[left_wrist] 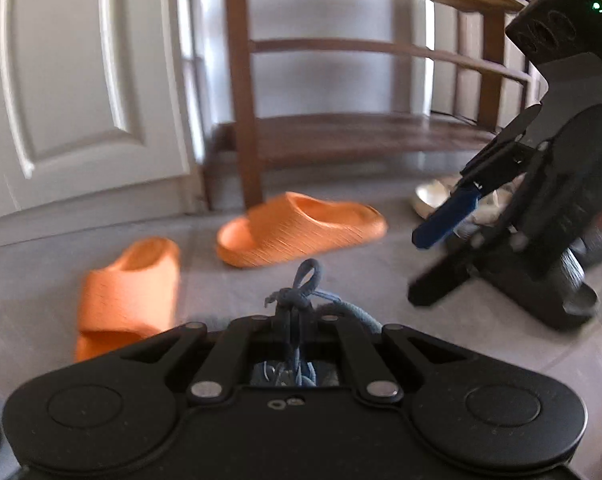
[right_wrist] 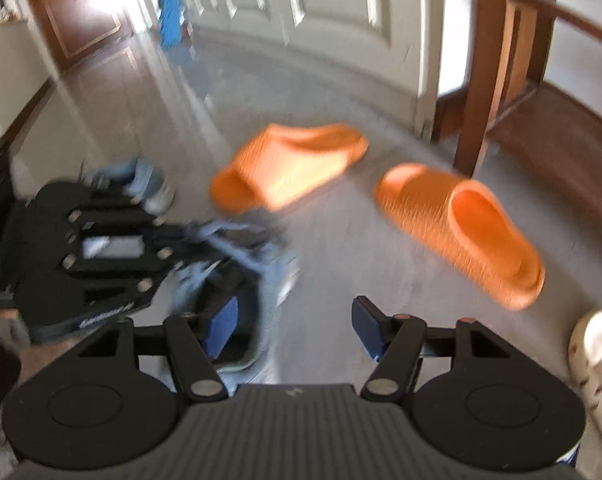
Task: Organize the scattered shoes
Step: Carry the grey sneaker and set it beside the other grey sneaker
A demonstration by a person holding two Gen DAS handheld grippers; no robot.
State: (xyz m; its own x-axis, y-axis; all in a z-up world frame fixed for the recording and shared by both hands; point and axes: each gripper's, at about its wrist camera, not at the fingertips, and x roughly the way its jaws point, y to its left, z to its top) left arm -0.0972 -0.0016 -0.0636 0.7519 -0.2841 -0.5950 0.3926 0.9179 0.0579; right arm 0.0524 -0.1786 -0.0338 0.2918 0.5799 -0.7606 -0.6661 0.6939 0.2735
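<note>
Between the fingers of the left tongs [left_wrist: 297,344], the laces of a blue sneaker [left_wrist: 301,292] are sitting pinched; the jaws are standing narrow on them, and the shoe body is showing only through the gap beneath. The right tongs [right_wrist: 297,330] are standing wide and holding nothing, with the sneaker's collar just left of their left finger [right_wrist: 221,326].

Ahead of both tongs, two orange slides are lying on the grey floor [left_wrist: 341,280], near each other but not touching. The nearer slide [right_wrist: 465,228] is lying forward and right of the right tongs, its long axis running diagonally, heel end closest. The farther slide [right_wrist: 289,168] is lying crosswise behind it. A wooden rack [left_wrist: 341,136] is standing beyond them, its lower shelf showing bare.

Judgement: the right tongs are the nearer to the slides. A cream slipper [right_wrist: 597,364] is lying at their far right.
</note>
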